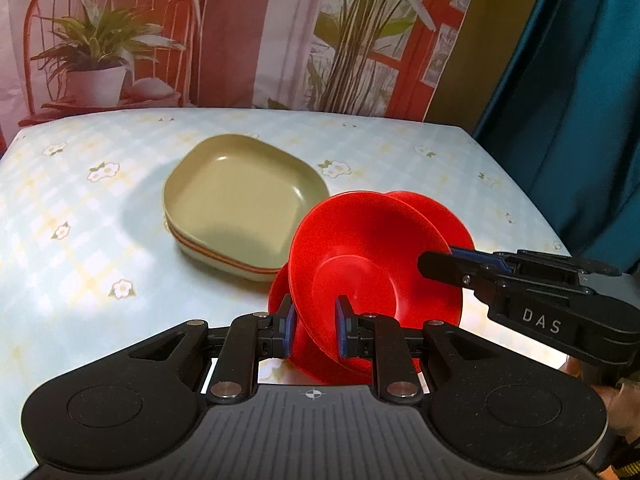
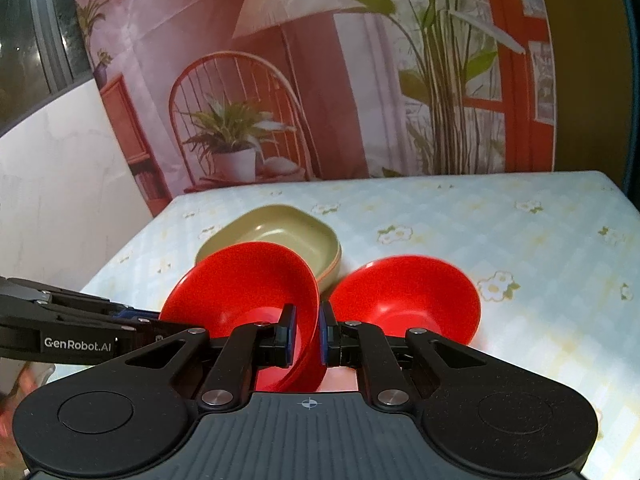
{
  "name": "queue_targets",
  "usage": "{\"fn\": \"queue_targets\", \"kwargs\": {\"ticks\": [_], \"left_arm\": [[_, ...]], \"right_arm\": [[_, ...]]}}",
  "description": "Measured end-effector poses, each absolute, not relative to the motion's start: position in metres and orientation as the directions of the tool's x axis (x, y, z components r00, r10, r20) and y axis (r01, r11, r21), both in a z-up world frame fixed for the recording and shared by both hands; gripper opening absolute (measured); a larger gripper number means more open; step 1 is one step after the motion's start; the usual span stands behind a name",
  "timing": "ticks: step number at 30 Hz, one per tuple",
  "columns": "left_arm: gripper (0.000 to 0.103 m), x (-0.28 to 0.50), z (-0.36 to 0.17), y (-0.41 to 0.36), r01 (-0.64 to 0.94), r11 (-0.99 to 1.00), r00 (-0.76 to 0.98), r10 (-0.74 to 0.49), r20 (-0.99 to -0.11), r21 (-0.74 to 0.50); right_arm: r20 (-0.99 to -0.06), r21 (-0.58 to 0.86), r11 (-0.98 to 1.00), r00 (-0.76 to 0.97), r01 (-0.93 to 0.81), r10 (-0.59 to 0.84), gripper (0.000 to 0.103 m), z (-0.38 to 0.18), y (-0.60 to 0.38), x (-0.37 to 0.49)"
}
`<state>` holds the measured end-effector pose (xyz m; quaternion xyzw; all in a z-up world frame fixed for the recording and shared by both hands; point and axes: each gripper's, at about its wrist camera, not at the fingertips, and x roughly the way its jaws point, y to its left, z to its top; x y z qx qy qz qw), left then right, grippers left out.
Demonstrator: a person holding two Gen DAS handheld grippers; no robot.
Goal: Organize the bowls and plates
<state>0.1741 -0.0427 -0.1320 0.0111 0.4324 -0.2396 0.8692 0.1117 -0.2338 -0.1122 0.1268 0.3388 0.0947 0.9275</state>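
A red bowl (image 1: 372, 264) hangs tilted just above the table, and both grippers grip its rim. My left gripper (image 1: 314, 314) is shut on the near rim. My right gripper (image 2: 308, 322) is shut on the rim at the bowl's (image 2: 244, 280) right side. It reaches into the left wrist view from the right (image 1: 430, 266). In the right wrist view the left gripper (image 2: 160, 326) comes in from the left. A second red bowl (image 2: 408, 296) sits on the table beside the held one, partly hidden behind it (image 1: 444, 216) in the left wrist view. A stack of olive square plates (image 1: 240, 196) lies behind the bowls.
The table (image 1: 100, 208) has a pale checked cloth with small flowers. A printed backdrop (image 1: 248, 40) of plants and a chair hangs behind its far edge. A teal curtain (image 1: 580, 100) hangs to the right. The table's left edge meets a white wall (image 2: 60, 168).
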Motion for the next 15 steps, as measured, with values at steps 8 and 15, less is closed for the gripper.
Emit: {"fn": "queue_targets", "kwargs": {"ticks": [8, 15], "left_arm": [[0.022, 0.173, -0.136, -0.040, 0.419, 0.888, 0.515, -0.403, -0.757, -0.188], [0.022, 0.174, -0.138, -0.037, 0.411, 0.891, 0.516, -0.401, -0.757, -0.191]], "right_arm": [[-0.617, 0.278, 0.956, 0.744, -0.098, 0.255, 0.012, -0.120, -0.227, 0.112], [-0.626, 0.260, 0.960, 0.738, -0.104, 0.250, 0.014, -0.125, -0.223, 0.115]]}}
